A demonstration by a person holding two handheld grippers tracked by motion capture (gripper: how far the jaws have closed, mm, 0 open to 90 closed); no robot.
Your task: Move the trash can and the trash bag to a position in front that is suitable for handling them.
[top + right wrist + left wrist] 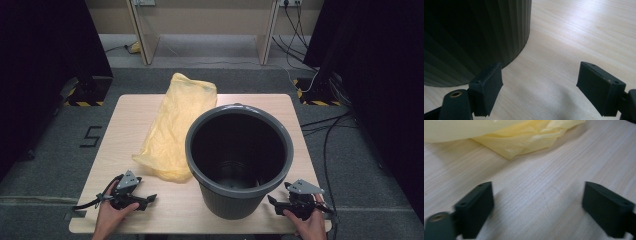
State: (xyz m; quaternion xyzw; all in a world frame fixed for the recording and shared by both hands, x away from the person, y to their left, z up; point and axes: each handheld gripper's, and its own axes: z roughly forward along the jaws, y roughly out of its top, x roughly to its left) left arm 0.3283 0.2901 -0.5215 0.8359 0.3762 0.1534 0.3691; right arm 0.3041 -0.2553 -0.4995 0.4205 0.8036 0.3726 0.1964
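A dark grey ribbed bin [239, 156] stands upright and empty on the wooden table [125, 120], toward the front right. A folded yellow plastic bag [175, 125] lies flat to its left, reaching the table's far edge. My left gripper [148, 201] rests near the front left edge, open, with bare wood between its jaws; the bag's near corner [511, 145] lies just ahead of it. My right gripper [274, 204] sits at the front right, open, close beside the bin's ribbed wall [474, 37], with nothing between its jaws.
Grey carpet surrounds the table. Black curtains hang at both sides, with cables [320, 130] on the floor at the right. A pale wooden frame [205, 30] stands beyond the table's far edge.
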